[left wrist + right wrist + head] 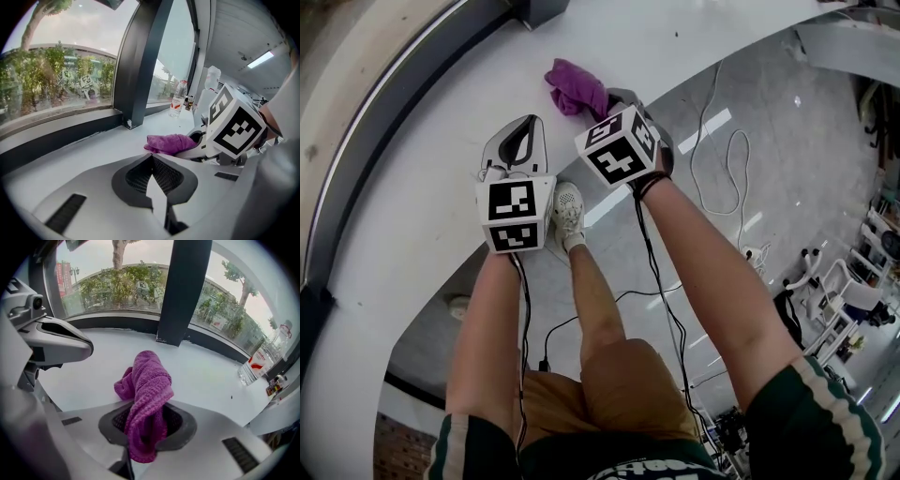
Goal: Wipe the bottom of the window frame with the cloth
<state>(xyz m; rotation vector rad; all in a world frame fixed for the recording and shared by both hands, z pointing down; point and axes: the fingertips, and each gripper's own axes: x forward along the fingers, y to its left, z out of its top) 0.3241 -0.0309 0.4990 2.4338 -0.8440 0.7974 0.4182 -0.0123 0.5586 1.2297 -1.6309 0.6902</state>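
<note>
Right claw (143, 434) pinches (nubby, purple) cloth (147, 380).

We see two white moulded shells, the left gripper (521, 131) and the right gripper (617, 96), each with dark ribbed pads (166, 176) set in a charcoal collar; each carries a white cube printed with black square markers, the left cube (517, 214) at centre left of the head view, the right cube (619, 145) just above and right of it; a thin black left cable (525, 309) and right cable (661, 281) trail down the forearms; a dark band (649, 185) circles the right wrist; along the lower edge we make out dark green sleeves (825, 412) trimmed with pale stripes, tan shorts (619, 384), a white sock (575, 239) and a white mesh shoe (567, 204).
</note>
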